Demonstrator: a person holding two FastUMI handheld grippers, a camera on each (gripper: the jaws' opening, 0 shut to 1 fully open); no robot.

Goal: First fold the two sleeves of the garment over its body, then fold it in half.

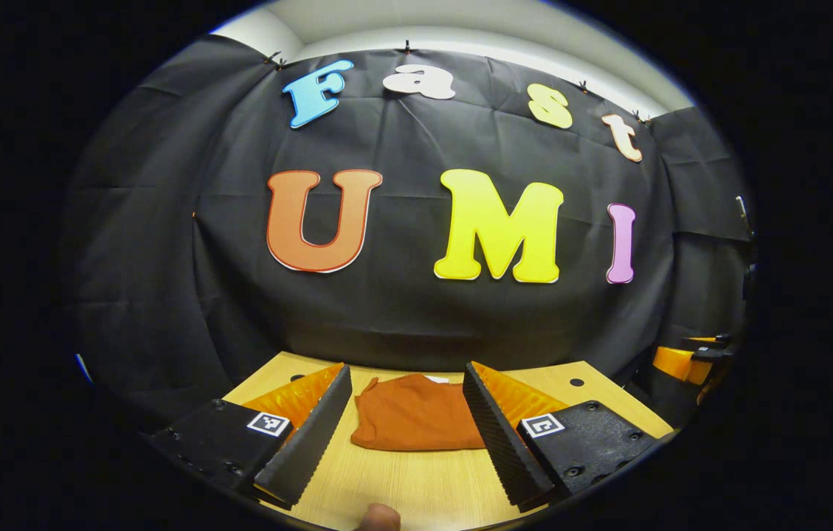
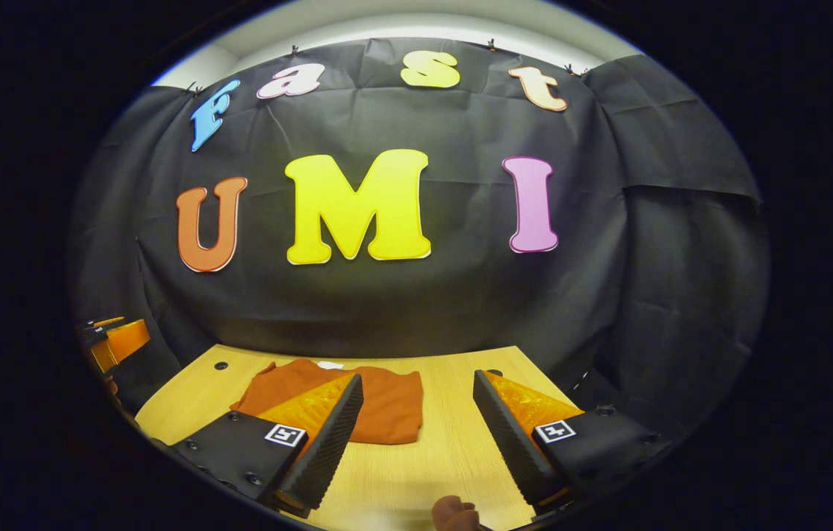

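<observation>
Light wood-grain table (image 1: 416, 483), seen from its near side in the left gripper view, its far edge meeting the black cloth wall. A small dark round hole (image 1: 576, 383) sits near the far right corner; in the right gripper view one hole (image 2: 220, 365) lies near the far left corner and another (image 2: 496, 352) near the far edge. A rust-orange garment (image 1: 416, 417), folded into a compact rectangle, lies flat on the tabletop toward its far side
</observation>
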